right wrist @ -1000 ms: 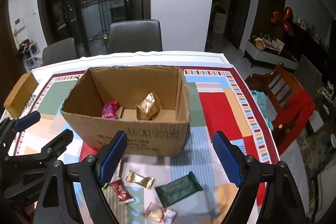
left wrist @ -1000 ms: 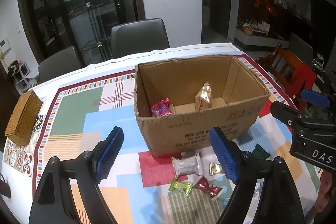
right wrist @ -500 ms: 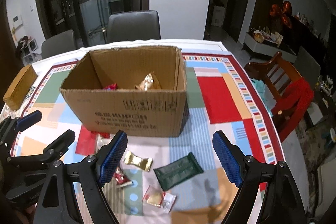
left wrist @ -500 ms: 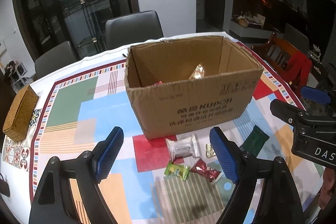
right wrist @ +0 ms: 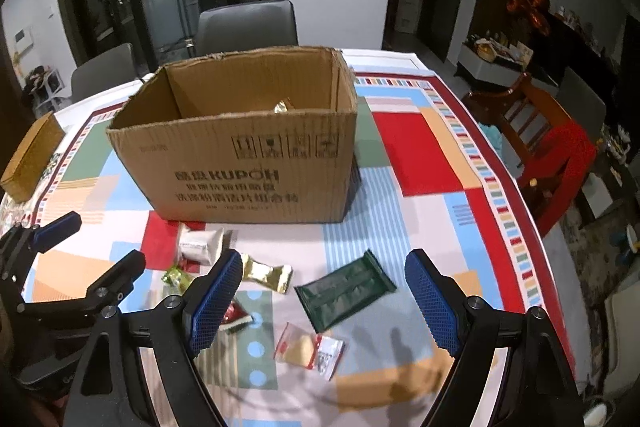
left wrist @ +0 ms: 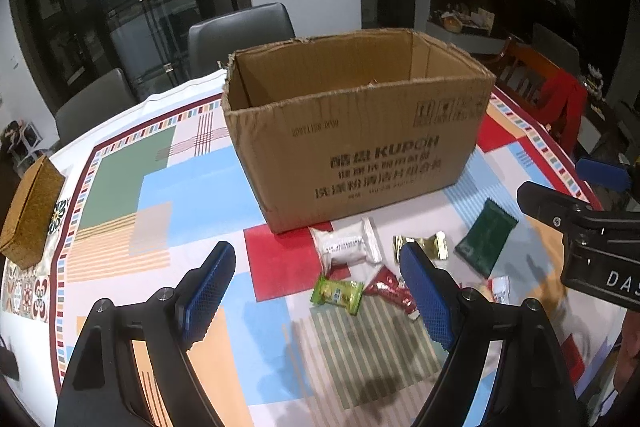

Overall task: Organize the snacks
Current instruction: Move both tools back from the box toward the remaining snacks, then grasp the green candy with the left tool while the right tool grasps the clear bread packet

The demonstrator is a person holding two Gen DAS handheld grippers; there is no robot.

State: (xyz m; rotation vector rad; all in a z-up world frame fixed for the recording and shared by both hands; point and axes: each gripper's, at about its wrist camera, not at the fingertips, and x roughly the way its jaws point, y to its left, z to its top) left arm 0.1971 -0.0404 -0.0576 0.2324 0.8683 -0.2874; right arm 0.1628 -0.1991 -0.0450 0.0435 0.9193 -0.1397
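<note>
- Snacks lie loose on the table [right wrist: 420, 155] in front of the box [right wrist: 248, 163], toward the near edge, and we hold nothing yet.
- Our left gripper [left wrist: 320, 291] is spread wide and empty above the green candy [left wrist: 338, 293] and the red sachet [left wrist: 394, 291].
- Our right gripper [right wrist: 320, 303] is also spread wide and empty, above the dark green bar [right wrist: 346, 289] and the clear packet [right wrist: 310, 347].
- Just beyond our left fingers we see the white pack [left wrist: 346, 247] touching the box's front foot, with the gold wrapper [left wrist: 420, 245] beside it.
- Inside the box we can make out one gold snack [right wrist: 282, 105] near the back wall; the rest of the floor is hidden.
- Near the table's left edge sits a woven basket [left wrist: 30, 211], well apart from the snacks.
</note>
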